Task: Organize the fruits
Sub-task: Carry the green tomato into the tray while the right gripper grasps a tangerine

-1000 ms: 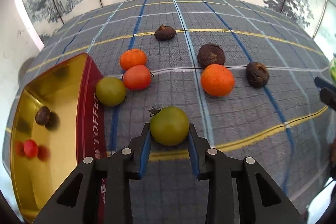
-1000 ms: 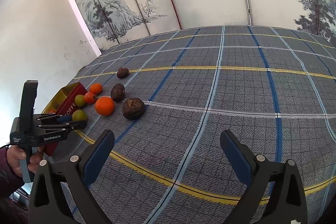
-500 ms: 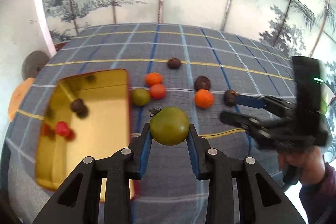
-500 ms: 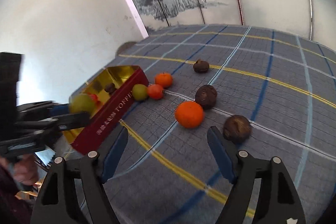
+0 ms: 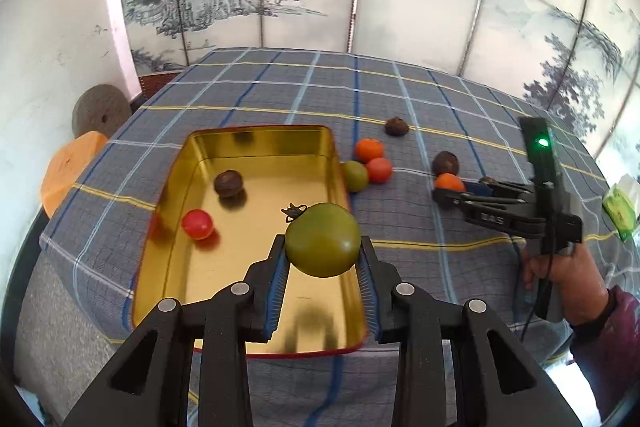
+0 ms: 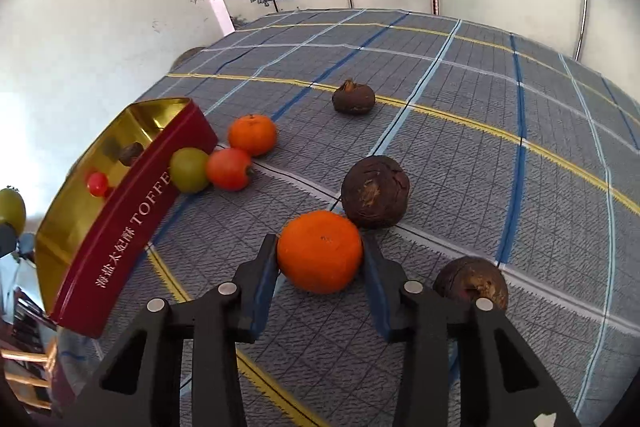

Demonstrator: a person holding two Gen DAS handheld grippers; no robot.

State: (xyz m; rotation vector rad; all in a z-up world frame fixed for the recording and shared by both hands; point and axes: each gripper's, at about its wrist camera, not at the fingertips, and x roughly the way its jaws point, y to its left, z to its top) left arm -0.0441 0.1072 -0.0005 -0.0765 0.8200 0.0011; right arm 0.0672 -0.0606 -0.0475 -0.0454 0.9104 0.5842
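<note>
Left tool (image 5: 322, 255) clenched on green tomato (image 5: 322, 245), held above the gold tin (image 5: 256, 137) – tin holds a red fruit (image 5: 197, 224) and a brown fruit (image 5: 228, 183). Right tool (image 6: 320, 259) straddles an orange (image 6: 319, 251) on the tabletop (image 6: 460, 131), pads close at each side; contact cannot be told. Brown fruits (image 6: 375, 191) just behind and to its right – green and red fruits (image 6: 189, 170) beside the tin wall

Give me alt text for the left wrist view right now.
The left gripper holds a green tomato in the air above the open gold-lined tin, which already contains a small red fruit and a dark brown fruit. To the right, on the plaid tablecloth, the right gripper reaches an orange.
</note>
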